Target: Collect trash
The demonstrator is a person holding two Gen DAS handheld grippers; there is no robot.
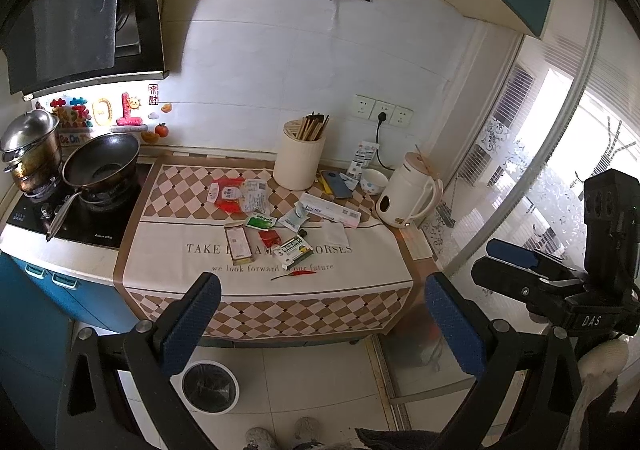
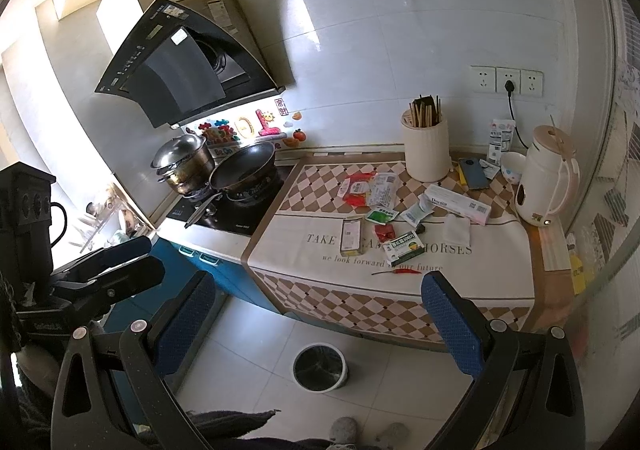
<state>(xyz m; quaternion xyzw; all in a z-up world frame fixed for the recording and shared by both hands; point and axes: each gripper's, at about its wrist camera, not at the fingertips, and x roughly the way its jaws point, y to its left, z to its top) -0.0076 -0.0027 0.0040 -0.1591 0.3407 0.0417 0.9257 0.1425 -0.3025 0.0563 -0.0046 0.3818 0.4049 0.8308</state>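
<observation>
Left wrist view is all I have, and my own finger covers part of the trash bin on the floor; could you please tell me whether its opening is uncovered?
Observer: In the right wrist view the whole rim of the trash bin shows. It has no lid and a dark liner, and it stands on the floor in front of the counter.
Operator: Thank you. Is there anything left of the steel pot, beyond my frame?
Observer: Yes, a dish rack stands left of the stove, past the steel pot.
</observation>
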